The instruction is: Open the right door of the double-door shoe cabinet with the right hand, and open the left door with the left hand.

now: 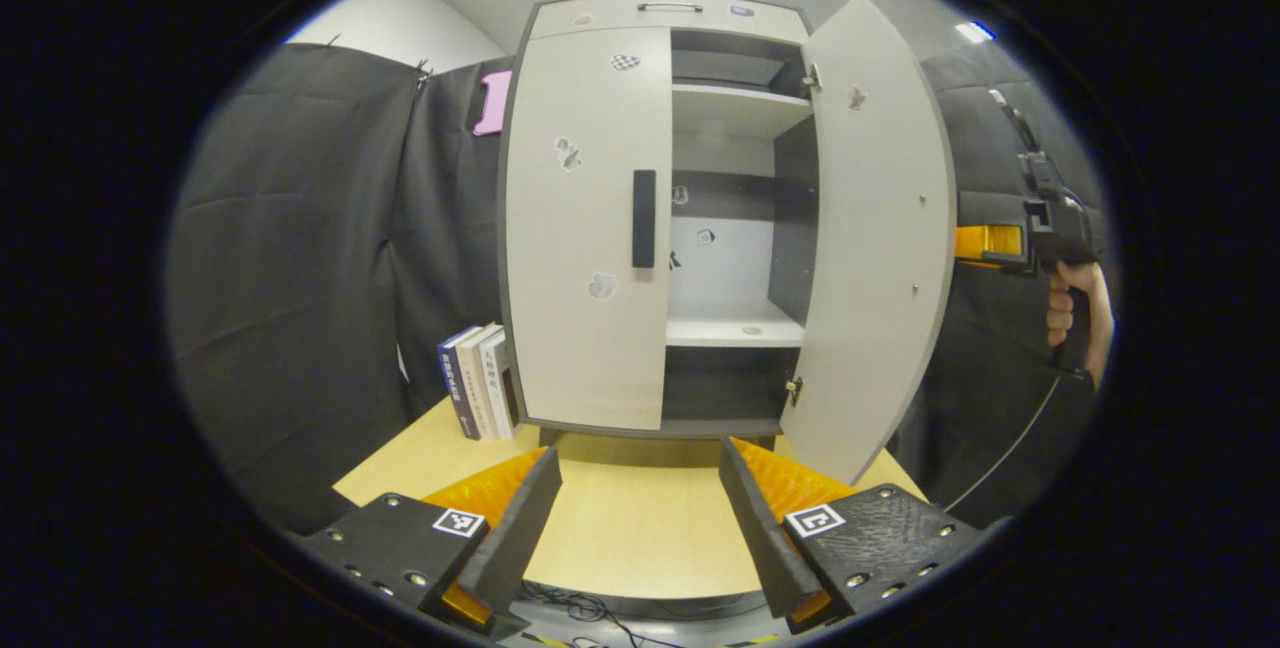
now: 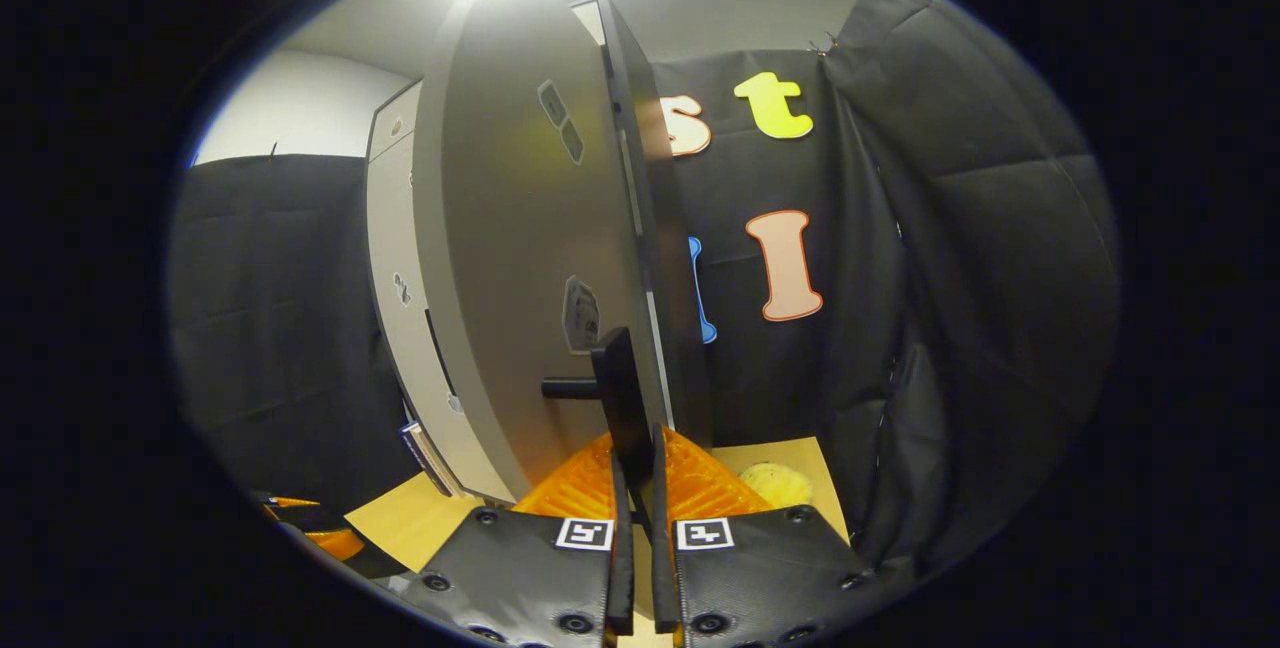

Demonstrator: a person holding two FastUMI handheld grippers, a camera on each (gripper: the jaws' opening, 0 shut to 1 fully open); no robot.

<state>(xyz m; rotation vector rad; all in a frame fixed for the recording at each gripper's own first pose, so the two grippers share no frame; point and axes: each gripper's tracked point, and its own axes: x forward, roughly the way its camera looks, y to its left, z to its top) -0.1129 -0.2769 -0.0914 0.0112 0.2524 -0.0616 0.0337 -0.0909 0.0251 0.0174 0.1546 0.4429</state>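
The shoe cabinet [image 1: 640, 13] stands on the table ahead of me. Its left door [image 1: 585, 228] is closed, with a dark vertical handle [image 1: 643, 218] at its inner edge. My left gripper [image 1: 640, 508] hangs open low in front of that door, well short of the handle. The right door [image 1: 880, 228] is swung wide, baring the shelves [image 1: 735, 328]. In the right gripper view this door [image 2: 520, 258] is seen nearly edge-on, and my right gripper [image 2: 640, 463] is shut on its dark handle [image 2: 622, 393]. A hand [image 1: 1075, 313] holds that gripper behind the open door.
The cabinet sits on a light wooden table [image 1: 620, 538]. A few books [image 1: 480, 393] stand upright against its left side. A yellow object [image 2: 775, 483] lies on the table beyond the open door. Black cloth walls close in on both sides.
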